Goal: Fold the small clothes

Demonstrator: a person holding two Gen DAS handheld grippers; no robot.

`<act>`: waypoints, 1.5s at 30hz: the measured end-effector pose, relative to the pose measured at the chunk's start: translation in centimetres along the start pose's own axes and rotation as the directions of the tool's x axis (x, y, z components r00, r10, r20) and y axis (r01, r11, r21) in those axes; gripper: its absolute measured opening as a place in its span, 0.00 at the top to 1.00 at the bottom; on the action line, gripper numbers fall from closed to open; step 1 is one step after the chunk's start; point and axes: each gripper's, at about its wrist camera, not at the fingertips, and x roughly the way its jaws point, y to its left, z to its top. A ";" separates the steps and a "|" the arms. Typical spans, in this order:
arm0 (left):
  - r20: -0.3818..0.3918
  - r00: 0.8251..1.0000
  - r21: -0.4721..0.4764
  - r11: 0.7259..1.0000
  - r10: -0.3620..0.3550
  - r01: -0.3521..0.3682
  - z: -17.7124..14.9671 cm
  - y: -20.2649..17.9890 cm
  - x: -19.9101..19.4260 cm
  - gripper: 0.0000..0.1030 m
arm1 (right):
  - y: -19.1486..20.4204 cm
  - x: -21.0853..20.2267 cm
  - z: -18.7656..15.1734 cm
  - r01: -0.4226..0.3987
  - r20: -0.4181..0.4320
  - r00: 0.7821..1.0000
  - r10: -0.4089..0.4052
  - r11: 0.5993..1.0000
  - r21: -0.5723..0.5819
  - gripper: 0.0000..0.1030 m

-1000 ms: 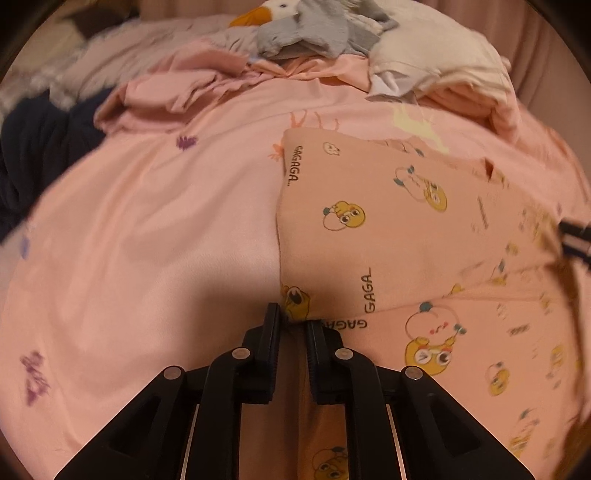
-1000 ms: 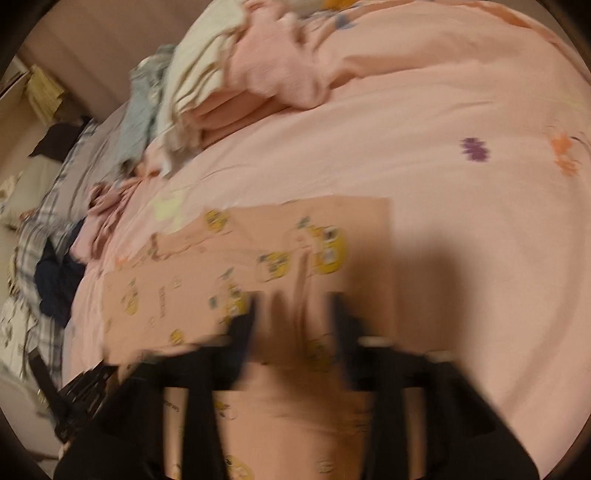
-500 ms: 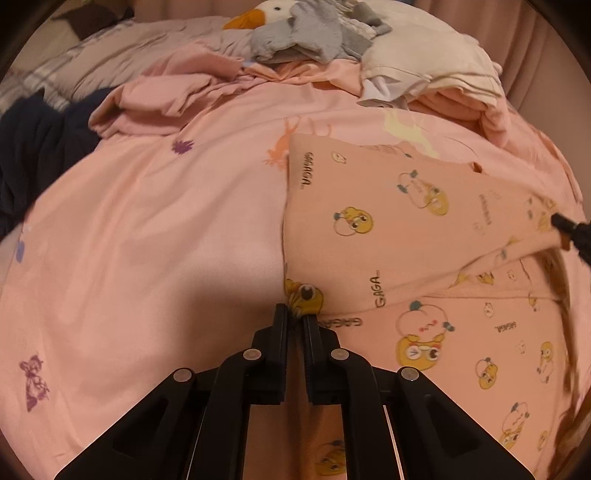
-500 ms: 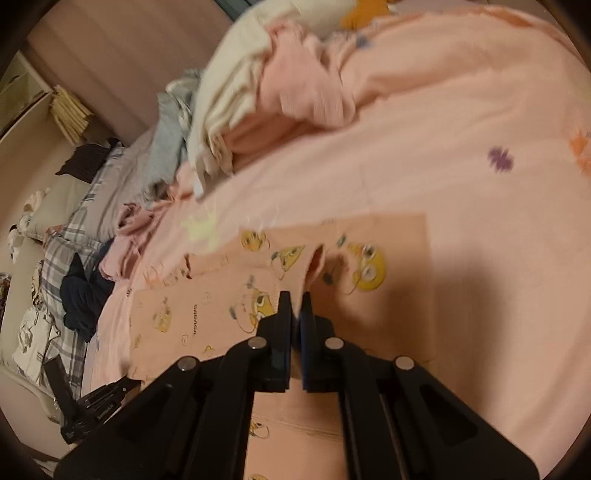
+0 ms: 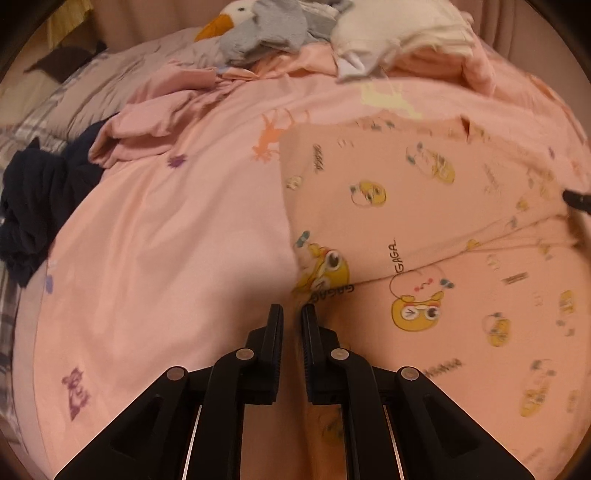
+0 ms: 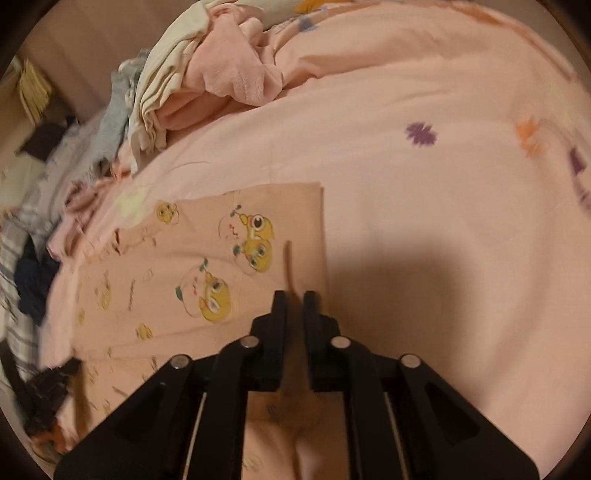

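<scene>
**Pink bed, duck-print garment pinched at both ends**

A pink bedsheet (image 5: 166, 229) with small printed animals covers the bed; a clothes pile (image 6: 207, 77) and a goose toy (image 5: 255, 26) lie at the far side. The pink duck-print garment (image 5: 406, 206) lies partly folded on the sheet. The left gripper (image 5: 291, 314) is nearly closed, pinching its near edge. The right gripper (image 6: 294, 299) has just been opening slightly, with a fold of the garment between its jaws.
</scene>
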 end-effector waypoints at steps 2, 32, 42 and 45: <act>0.034 0.999 -0.026 1.000 -0.009 0.010 0.2 0.5 -2.1 0.93 | 0.4 -1.9 0.3 0.050 0.046 0.998 -0.048 0.997 -0.051 0.86; 0.055 0.942 -0.137 0.932 -0.330 0.335 -4.7 0.0 -5.3 0.61 | 2.4 -8.2 -7.5 -0.221 -0.081 0.974 0.212 0.967 -0.124 0.70; 0.090 0.807 -0.420 0.713 -0.583 0.562 -18.5 3.9 -7.5 0.37 | -2.0 -14.7 -18.9 -0.250 -0.099 0.962 0.255 0.967 0.053 0.33; 0.093 0.764 -0.471 0.648 -0.639 0.599 -22.0 3.5 -7.5 0.37 | -3.5 -16.0 -22.1 -0.257 -0.091 0.959 0.269 0.959 0.122 0.33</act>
